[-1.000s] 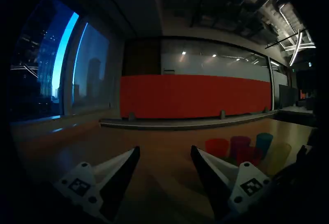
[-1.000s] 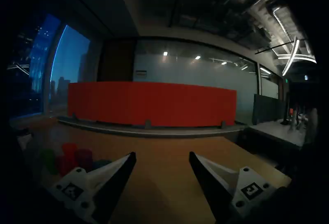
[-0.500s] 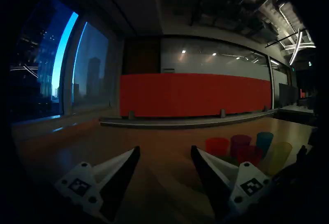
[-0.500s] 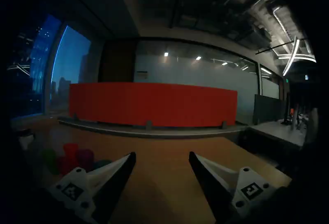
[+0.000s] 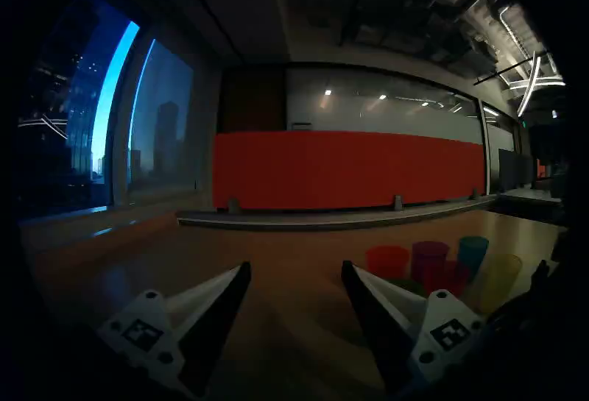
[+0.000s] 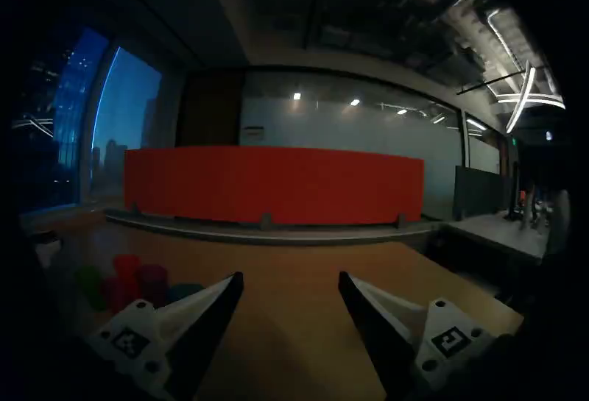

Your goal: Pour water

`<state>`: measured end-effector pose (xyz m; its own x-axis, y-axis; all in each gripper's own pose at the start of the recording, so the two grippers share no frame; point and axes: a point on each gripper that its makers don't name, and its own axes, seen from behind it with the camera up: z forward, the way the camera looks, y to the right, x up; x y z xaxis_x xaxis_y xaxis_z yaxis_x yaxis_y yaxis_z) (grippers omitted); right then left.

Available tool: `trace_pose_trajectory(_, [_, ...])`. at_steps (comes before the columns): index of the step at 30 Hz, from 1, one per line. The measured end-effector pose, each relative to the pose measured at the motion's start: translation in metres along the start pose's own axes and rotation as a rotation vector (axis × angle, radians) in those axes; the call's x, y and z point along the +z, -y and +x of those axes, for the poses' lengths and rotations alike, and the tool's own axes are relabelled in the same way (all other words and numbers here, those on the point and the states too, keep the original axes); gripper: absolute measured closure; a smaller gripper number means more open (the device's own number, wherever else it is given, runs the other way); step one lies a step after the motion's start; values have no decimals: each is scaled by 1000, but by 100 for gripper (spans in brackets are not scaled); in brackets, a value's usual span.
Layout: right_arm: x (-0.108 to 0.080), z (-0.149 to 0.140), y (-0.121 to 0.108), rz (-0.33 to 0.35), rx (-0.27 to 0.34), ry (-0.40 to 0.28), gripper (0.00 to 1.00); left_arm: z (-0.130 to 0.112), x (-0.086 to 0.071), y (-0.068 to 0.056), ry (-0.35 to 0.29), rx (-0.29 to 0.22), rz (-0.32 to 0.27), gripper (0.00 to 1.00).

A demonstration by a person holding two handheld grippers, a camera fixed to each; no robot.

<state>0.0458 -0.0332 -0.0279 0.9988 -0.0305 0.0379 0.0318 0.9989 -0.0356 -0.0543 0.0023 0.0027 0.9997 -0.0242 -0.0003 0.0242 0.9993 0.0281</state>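
Barely any motion since a second ago: the left gripper view is near identical, the right gripper view drifts a touch, and the cups keep their places. Left gripper (image 5: pixel 295 265) has its white, black-faced fingers (image 5: pixel 199 302) spread wide with nothing between them; bare brown wooden tabletop (image 5: pixel 294 246) shows through the gap. Task items are a tight cluster of coloured plastic cups ahead and to the right of it, just past the right fingertip. Red translucent cup (image 5: pixel 388 260) sits nearest the fingertip, purple cup (image 5: pixel 430 252) beside it, teal cup (image 5: pixel 473 248) farther right, yellow translucent cup (image 5: pixel 502 277) outermost. A darker red cup (image 5: pixel 448 277) stands in front of the purple one. All are upright on the table; it's too dim to tell whether any holds water. Right gripper (image 6: pixel 290 274) is likewise wide apart and holds nothing, tabletop in the gap. From its side the cluster is ahead-left, low beside and partly behind its left-hand finger, with a green cup (image 6: pixel 90 283) outermost. Beyond both grippers a long red partition panel (image 5: pixel 346 169) runs across the far edge of the table. Tall window (image 5: pixel 158 132) with a dusk skyline is off to the left, strip ceiling lights (image 5: pixel 534 84) up right.
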Motion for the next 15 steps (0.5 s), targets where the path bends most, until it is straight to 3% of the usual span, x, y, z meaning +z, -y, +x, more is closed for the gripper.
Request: trace_pose_trajectory(15, [-6, 4, -4, 16, -30, -40, 0, 0, 0, 0, 0, 1, 0, 9])
